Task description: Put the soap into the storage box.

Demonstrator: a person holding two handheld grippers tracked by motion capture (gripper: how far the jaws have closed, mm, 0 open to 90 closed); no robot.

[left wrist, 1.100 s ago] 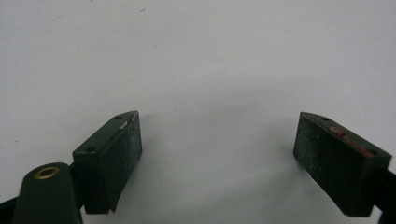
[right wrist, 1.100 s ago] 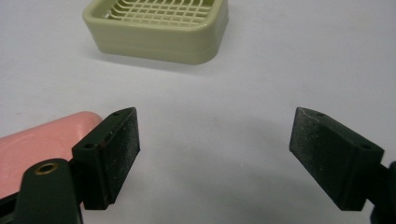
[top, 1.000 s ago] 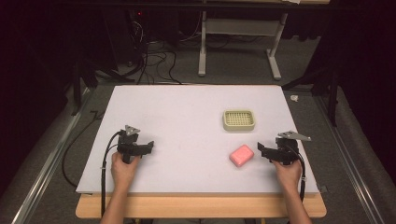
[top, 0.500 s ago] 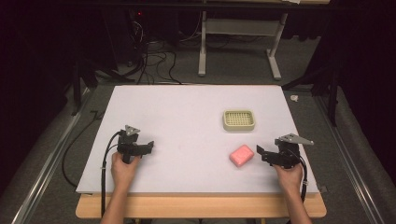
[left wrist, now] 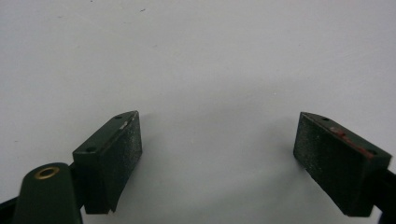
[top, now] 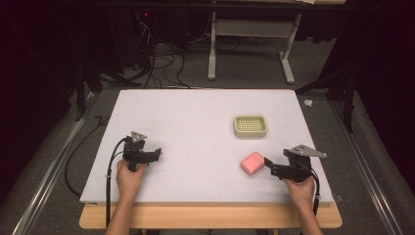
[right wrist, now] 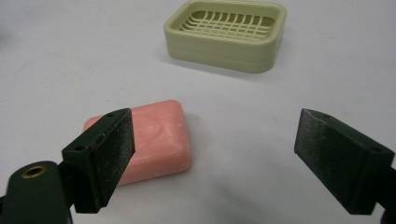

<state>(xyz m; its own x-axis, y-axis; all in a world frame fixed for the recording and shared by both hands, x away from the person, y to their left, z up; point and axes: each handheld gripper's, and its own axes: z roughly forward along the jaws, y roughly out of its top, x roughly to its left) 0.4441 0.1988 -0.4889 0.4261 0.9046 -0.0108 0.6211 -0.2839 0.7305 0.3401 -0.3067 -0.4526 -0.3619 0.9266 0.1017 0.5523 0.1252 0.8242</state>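
Pink soap bar (top: 252, 163) is lying flat on the white table top (top: 195, 127), over on the right side toward the near edge. It's rounded at the corners and a bit marbled on top in the right gripper view (right wrist: 154, 140). Behind it, farther up the table, sits a pale green soap dish (top: 250, 126) with a slotted grid inside, well apart from the soap and with nothing in it (right wrist: 225, 33).

Right gripper (top: 268, 162) is just beside the soap, pointing at it from the right. Its jaws are spread wide and aren't gripping anything; in its own view (right wrist: 212, 144) one jaw overlaps the soap's near end, the other is off over bare table. Can't tell if that jaw is actually touching the bar.

Left gripper (top: 157, 152) is way over on the left side of the table, held in the person's left hand (top: 129, 177), nowhere near the soap. Its jaws are also wide apart (left wrist: 217, 149), just blank white surface between them.
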